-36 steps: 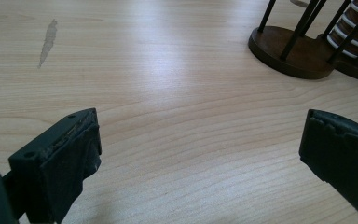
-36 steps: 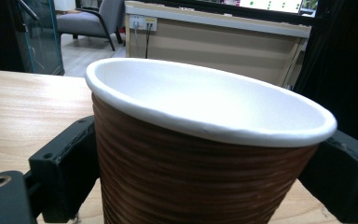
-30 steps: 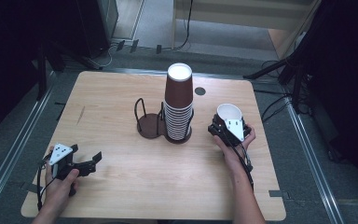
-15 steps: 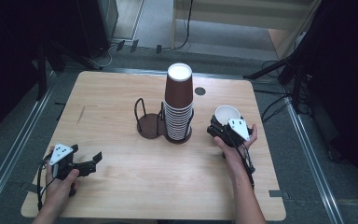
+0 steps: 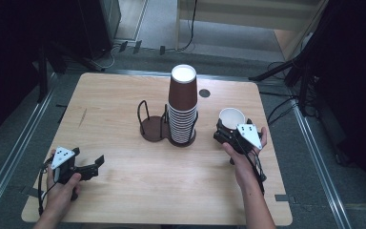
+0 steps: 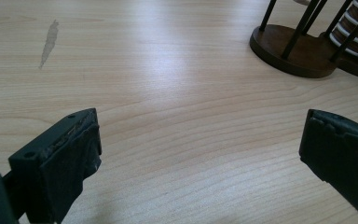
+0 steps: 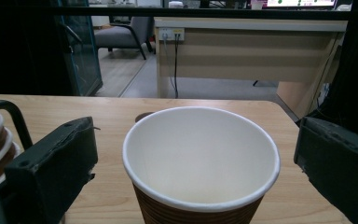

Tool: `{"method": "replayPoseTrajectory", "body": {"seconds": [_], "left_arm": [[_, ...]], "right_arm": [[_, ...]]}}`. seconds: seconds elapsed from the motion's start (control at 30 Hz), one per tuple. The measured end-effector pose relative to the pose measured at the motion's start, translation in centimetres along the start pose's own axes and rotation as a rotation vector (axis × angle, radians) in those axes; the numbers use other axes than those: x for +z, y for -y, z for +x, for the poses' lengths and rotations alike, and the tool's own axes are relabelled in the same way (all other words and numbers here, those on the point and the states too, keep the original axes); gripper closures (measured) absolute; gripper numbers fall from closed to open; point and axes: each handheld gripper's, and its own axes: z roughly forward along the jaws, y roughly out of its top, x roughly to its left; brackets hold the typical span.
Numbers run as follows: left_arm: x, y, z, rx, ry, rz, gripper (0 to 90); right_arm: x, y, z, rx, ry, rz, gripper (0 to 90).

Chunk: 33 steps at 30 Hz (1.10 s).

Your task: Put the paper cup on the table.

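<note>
A tall stack of brown paper cups (image 5: 183,105) stands upside down in the right ring of a dark wire cup holder (image 5: 153,125) at mid-table. One brown cup with a white inside (image 5: 232,118) stands upright to its right. My right gripper (image 5: 228,129) is open, with its jaws wide on either side of that cup (image 7: 200,163) and a gap at each side. My left gripper (image 5: 88,167) rests open at the near left with bare wood between its jaws (image 6: 200,154). The holder's base (image 6: 289,51) shows at the top right of the left gripper view.
The wooden table (image 5: 119,100) has a dark round grommet (image 5: 204,93) behind the stack and a faint scuff mark (image 5: 82,117) at the left. Metal rails and dark stands flank the table. A desk and a chair stand farther back in the room.
The right hand has shifted slightly at the upright cup, which stays in place. The left gripper has not moved.
</note>
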Motion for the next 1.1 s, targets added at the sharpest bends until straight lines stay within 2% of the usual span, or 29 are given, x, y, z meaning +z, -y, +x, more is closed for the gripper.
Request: {"method": "replayPoseTrajectory", "body": {"seconds": [0.3,0.57,0.73,1.1], "left_arm": [[0.0,0.0,-0.1,0.004,-0.007,0.0,0.0],[0.0,0.1,-0.1,0.005,-0.009,-0.002,0.0],[0.0,0.1,-0.1,0.004,-0.011,-0.003,0.0],[0.0,0.1,-0.1,0.004,-0.015,-0.002,0.0]], "right_arm": [[-1.7,-0.7,-0.4,0.004,-0.02,-0.022,0.0],[-3.1,-0.7,-1.4,0.008,-0.033,-0.03,0.0],[-3.8,-0.3,-2.3,-0.003,-0.011,-0.02,0.0],[-5.0,0.9,-4.4,0.013,0.02,-0.003,0.0]]}}
